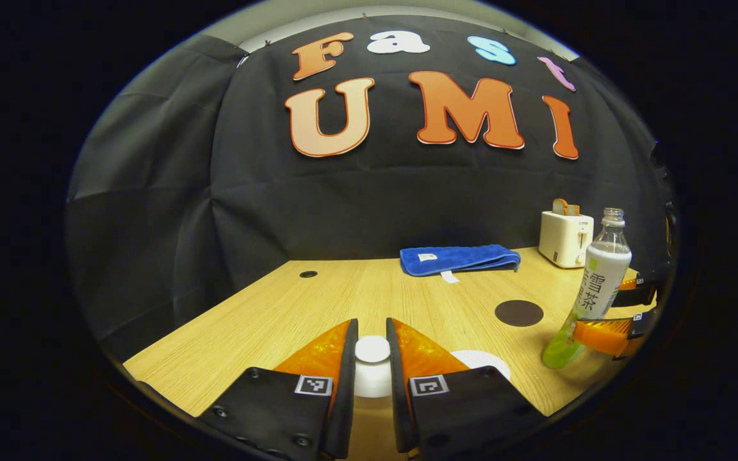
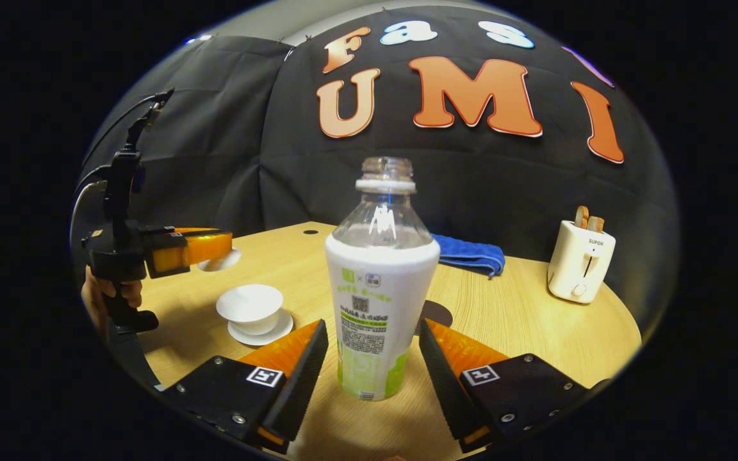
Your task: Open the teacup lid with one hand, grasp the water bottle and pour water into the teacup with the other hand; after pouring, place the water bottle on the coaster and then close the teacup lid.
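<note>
Beside the open teacup, the upright water bottle stands between the right hand-held gripper's spread fingers; the left hand-held gripper clamps the lid (lifted clear).

We see the water bottle upright between our right gripper's spread fingers, the lidless teacup left, a toaster far right.

From the right gripper view I see the water bottle upright on the tabletop, teacup left of it, coaster behind it, toaster at right, towel behind.
</note>
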`<control>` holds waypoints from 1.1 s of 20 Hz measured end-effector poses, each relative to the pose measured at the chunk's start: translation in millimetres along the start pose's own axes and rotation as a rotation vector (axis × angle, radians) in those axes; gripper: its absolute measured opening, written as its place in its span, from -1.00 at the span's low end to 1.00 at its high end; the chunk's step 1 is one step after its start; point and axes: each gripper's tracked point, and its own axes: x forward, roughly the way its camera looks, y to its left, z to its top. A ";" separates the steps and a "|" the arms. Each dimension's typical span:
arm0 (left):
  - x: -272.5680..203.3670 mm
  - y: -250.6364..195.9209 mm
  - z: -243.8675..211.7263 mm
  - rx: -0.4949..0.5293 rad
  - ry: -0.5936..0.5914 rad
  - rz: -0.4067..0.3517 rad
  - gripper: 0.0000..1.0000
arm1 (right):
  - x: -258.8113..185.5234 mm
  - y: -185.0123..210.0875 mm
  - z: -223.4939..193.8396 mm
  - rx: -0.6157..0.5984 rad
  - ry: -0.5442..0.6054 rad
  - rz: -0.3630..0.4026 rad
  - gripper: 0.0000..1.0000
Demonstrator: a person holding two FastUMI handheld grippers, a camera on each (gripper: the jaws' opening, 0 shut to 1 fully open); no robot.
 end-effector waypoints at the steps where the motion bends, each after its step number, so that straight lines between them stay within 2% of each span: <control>1: 0.1 3.9 -1.4 -0.005 0.003 0.007 -0.40 | 2.3 -0.1 -0.9 -0.003 0.006 -0.010 0.68; 4: 0.6 14.5 -6.6 -0.010 0.011 0.023 -0.41 | 4.4 1.6 0.5 -0.012 0.009 -0.023 0.38; 6: 1.9 20.5 -7.7 -0.020 0.010 0.029 -0.40 | 4.8 -2.0 3.8 -0.041 0.013 -0.044 0.33; 9: 0.8 34.1 -5.8 -0.021 0.004 0.052 -0.41 | 6.3 -6.2 10.1 -0.108 0.020 -0.077 0.33; 13: -0.8 48.1 -7.9 -0.025 0.000 0.070 -0.41 | 8.0 -13.0 21.8 -0.269 0.027 -0.136 0.33; 14: -1.9 51.6 -9.2 -0.025 0.002 0.078 -0.40 | 8.3 -12.3 22.7 -0.304 0.026 -0.152 0.41; 16: -4.2 59.5 -10.8 -0.024 0.000 0.092 -0.40 | 11.6 -9.1 23.6 -0.385 0.031 -0.168 0.30; 19: -5.9 65.3 -14.8 -0.020 0.006 0.101 -0.44 | 15.1 -13.8 25.7 -0.492 0.035 -0.220 0.29; 22: -8.7 68.2 -16.6 -0.017 0.006 0.106 -0.40 | 18.2 -17.1 28.5 -0.597 0.047 -0.248 0.29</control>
